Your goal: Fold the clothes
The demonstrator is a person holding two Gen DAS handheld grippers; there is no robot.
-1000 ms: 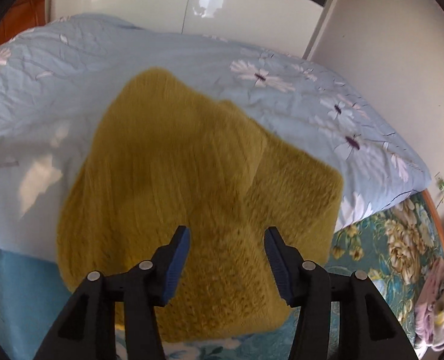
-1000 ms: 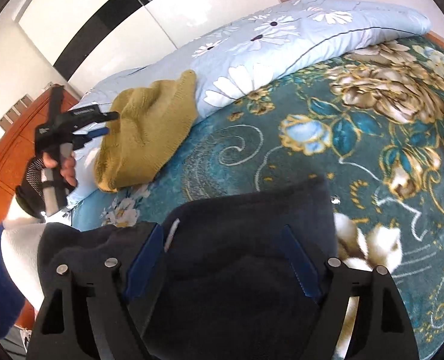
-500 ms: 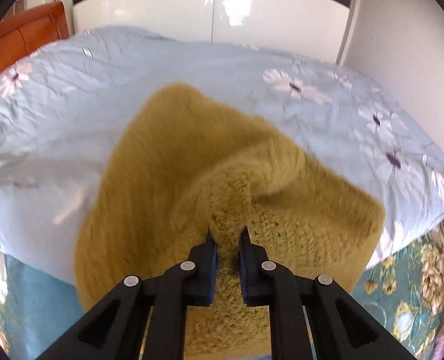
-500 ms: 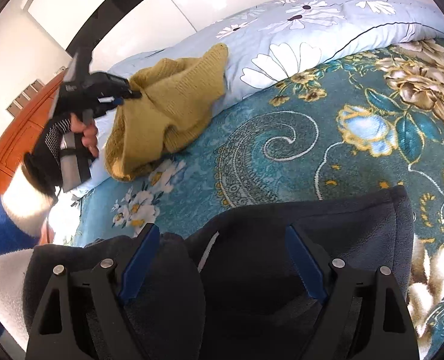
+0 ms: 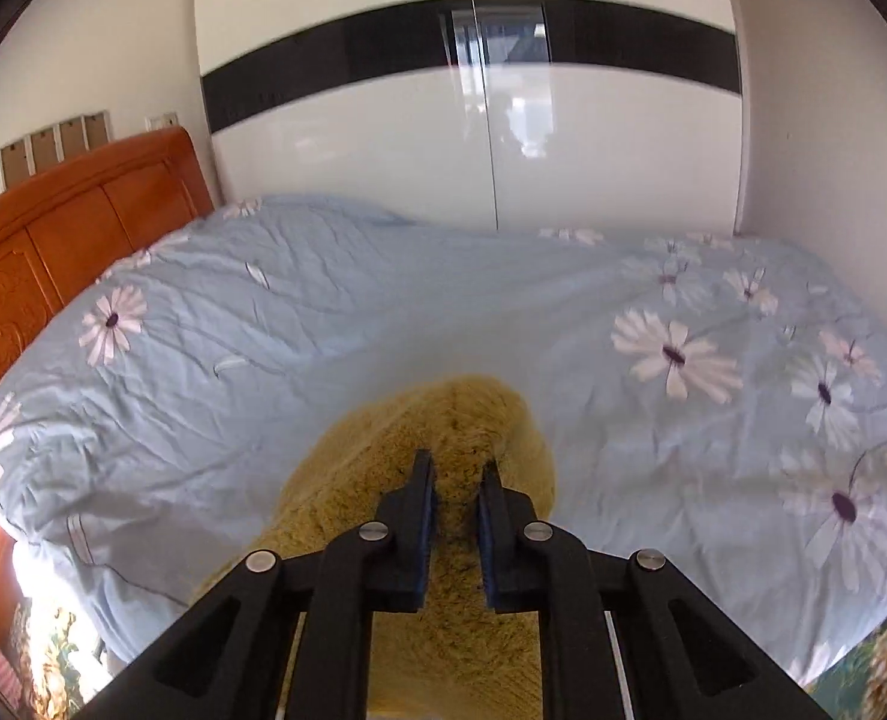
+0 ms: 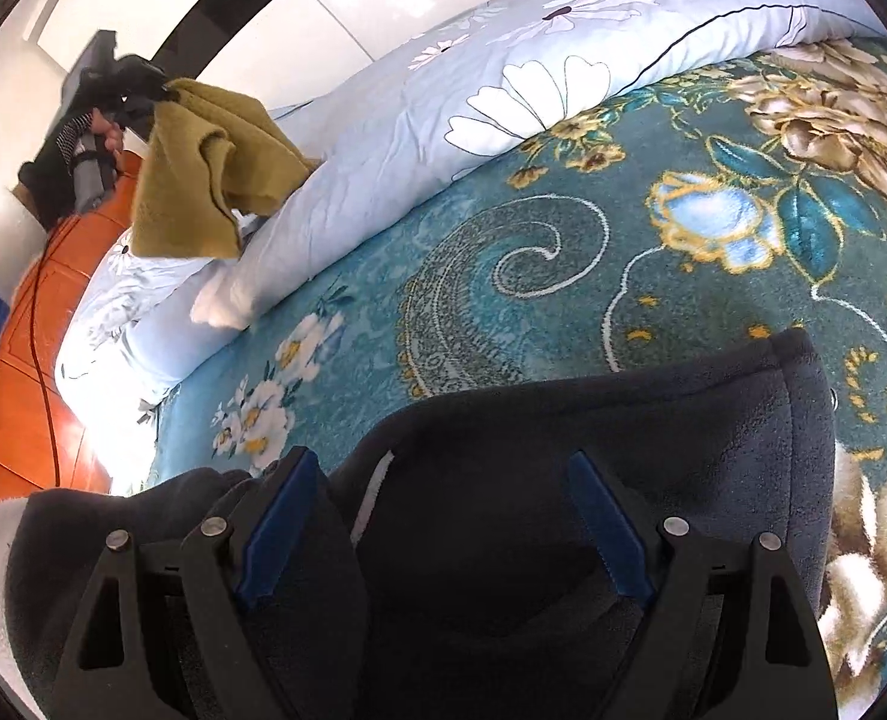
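A mustard-yellow knitted sweater (image 5: 443,432) hangs from my left gripper (image 5: 456,468), which is shut on a bunched fold of it above the pale blue quilt. In the right wrist view the same sweater (image 6: 203,180) dangles at the far left, held up by the left gripper (image 6: 143,90) in a gloved hand. A dark navy fleece garment (image 6: 623,432) lies on the teal floral blanket just under my right gripper (image 6: 443,480), which stands open above it, its blue pads (image 6: 275,516) wide apart.
A pale blue daisy-print quilt (image 5: 383,312) covers the far half of the bed. A teal floral blanket (image 6: 533,252) covers the near part. An orange wooden headboard (image 5: 53,240) stands at the left, a white wardrobe (image 5: 473,138) behind the bed.
My left gripper closed on the yellow sweater and lifted it off the quilt, so it now hangs in the air. The right gripper stayed open over the dark garment.
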